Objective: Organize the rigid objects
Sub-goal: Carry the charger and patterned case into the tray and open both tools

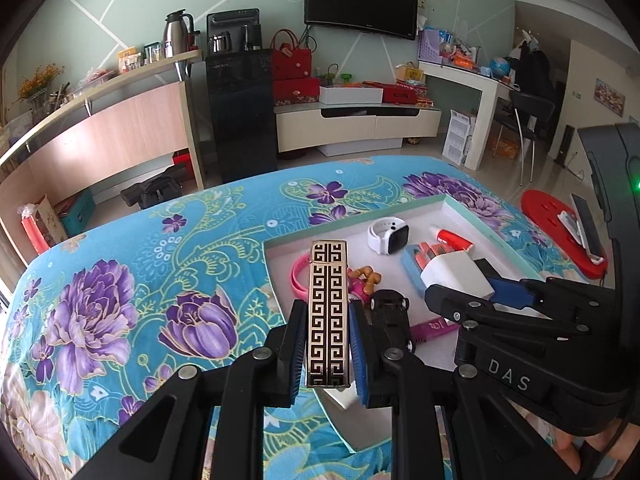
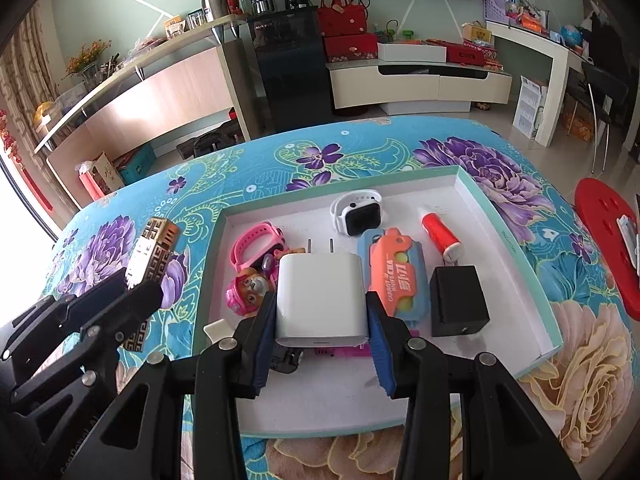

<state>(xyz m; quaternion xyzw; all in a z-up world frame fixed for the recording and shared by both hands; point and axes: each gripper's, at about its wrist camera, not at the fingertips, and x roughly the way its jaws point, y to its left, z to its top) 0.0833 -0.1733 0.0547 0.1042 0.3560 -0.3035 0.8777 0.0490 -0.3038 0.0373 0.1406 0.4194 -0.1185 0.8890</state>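
Observation:
My left gripper [image 1: 326, 344] is shut on a gold-and-black patterned lighter [image 1: 328, 312], held upright over the left edge of the shallow white tray [image 1: 360, 216]. In the right wrist view the same lighter [image 2: 154, 248] sticks out of the left gripper [image 2: 132, 288] beside the tray [image 2: 340, 192]. My right gripper [image 2: 322, 320] is shut on a white charger plug [image 2: 322, 296], prongs pointing away, above the tray's middle. The left wrist view shows that charger [image 1: 456, 276] in the right gripper [image 1: 468, 286].
In the tray lie a white watch [image 2: 356, 214], pink watch [image 2: 256, 244], pup toy [image 2: 248, 290], orange-blue pack [image 2: 394, 276], red tube [image 2: 438, 232], black adapter [image 2: 460, 300] and a black toy car [image 1: 390, 312]. A red stool [image 2: 608, 240] stands right of the floral-covered table.

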